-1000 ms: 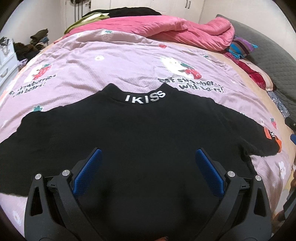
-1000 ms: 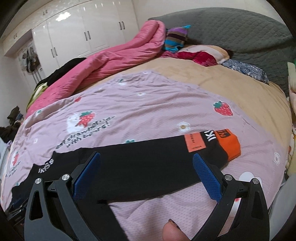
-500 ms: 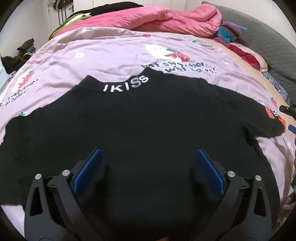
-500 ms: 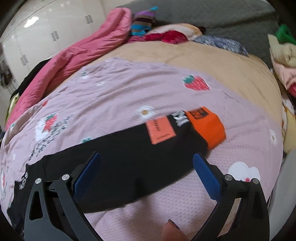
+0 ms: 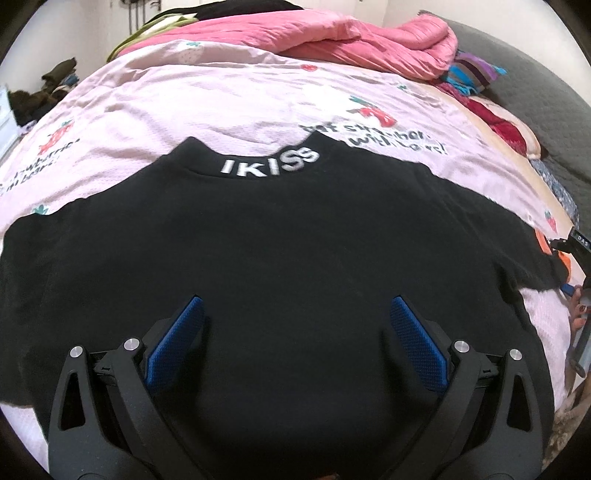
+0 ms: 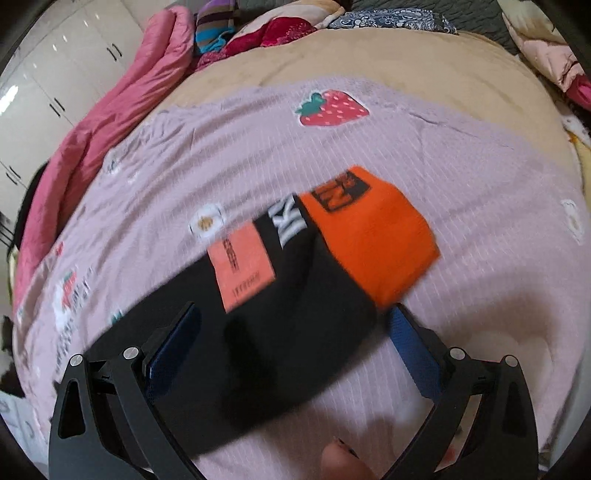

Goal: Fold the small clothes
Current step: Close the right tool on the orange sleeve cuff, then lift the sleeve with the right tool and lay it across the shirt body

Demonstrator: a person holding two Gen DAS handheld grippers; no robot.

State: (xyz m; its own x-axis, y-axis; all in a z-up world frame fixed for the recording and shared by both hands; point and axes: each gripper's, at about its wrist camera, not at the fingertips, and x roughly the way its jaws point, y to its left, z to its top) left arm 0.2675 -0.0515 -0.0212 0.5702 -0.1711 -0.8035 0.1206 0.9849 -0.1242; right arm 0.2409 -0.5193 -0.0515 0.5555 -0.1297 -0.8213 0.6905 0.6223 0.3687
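A black long-sleeved top [image 5: 280, 251] with white "IKISS" on the collar [image 5: 269, 164] lies spread flat on the pink strawberry blanket [image 5: 236, 103]. My left gripper [image 5: 295, 325] is open and empty, hovering over the top's lower body. In the right wrist view the top's right sleeve [image 6: 280, 332] runs diagonally and ends in an orange cuff [image 6: 373, 240] with an orange patch [image 6: 242, 266] beside it. My right gripper [image 6: 291, 336] is open, low over the sleeve just behind the cuff, its jaws straddling it.
A rumpled pink quilt [image 5: 332, 33] lies along the far side of the bed. Pillows and bright clothes [image 5: 476, 77] pile at the back right by a grey padded headboard [image 5: 535, 85]. A tan sheet [image 6: 388, 55] lies beyond the blanket. White wardrobes [image 6: 55, 81] stand behind.
My right gripper has moved forward and down along the sleeve toward the orange cuff. My left gripper has shifted slightly over the top's body. Both stay open.
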